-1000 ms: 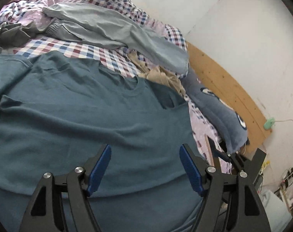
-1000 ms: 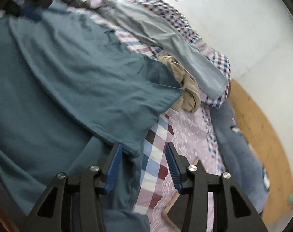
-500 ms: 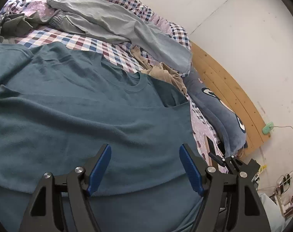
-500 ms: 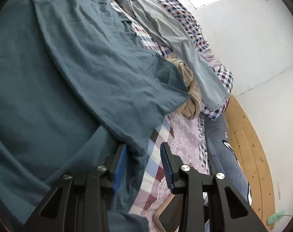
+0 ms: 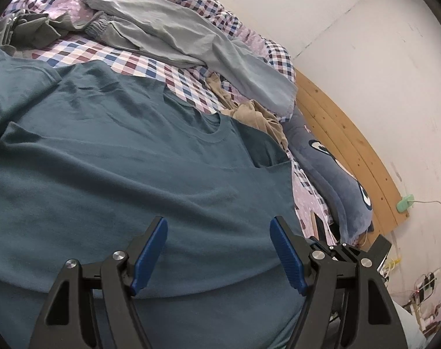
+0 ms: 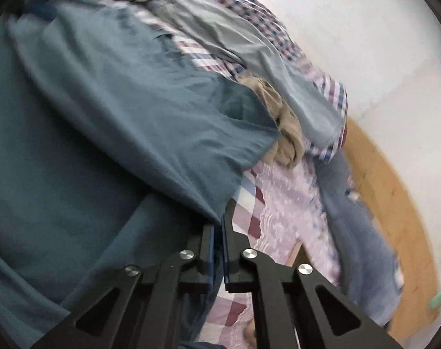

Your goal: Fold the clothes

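Shirt lies spread on the bed, collar toward 1 o'clock. The right gripper is clamped on its sleeve edge, likely to fold that side inward. The left gripper hovers over the body, jaws apart.
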The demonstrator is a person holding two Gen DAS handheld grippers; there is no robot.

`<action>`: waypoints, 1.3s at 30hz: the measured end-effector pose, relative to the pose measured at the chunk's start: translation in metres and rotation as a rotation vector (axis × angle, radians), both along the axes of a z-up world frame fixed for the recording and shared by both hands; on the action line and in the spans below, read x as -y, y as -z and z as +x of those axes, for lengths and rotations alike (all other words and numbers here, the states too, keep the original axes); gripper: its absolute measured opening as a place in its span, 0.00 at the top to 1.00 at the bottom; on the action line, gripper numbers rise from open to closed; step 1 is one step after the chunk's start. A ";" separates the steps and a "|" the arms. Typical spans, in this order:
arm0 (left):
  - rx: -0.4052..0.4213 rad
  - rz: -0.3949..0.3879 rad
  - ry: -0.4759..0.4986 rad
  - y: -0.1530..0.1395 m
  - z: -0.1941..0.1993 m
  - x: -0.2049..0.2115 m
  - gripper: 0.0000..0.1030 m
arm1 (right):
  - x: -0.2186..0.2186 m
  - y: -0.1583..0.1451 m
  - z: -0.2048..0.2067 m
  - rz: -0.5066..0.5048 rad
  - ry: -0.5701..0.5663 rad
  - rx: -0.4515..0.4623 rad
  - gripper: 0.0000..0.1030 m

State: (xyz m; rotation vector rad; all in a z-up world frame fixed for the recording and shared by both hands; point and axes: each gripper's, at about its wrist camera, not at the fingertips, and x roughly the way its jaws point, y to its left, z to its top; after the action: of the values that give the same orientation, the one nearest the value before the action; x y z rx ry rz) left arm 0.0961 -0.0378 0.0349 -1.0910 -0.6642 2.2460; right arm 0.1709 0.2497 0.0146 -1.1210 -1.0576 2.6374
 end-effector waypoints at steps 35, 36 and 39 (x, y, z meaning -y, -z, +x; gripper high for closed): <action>0.004 0.109 -0.488 -0.024 -0.008 0.177 0.26 | -0.051 -0.071 0.026 -0.684 0.161 0.009 0.57; 0.010 0.102 -0.488 -0.023 -0.007 0.179 0.26 | -0.046 -0.074 0.022 -0.695 0.147 0.010 0.57; 0.039 0.067 -0.462 -0.018 -0.009 0.180 0.26 | -0.028 -0.078 0.005 -0.731 0.103 0.024 0.57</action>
State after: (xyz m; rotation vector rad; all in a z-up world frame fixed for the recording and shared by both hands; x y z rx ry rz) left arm 0.0876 -0.2178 0.0530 -1.0299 -1.0924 2.5638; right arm 0.1762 0.2778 0.0929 -1.2506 0.0115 2.9936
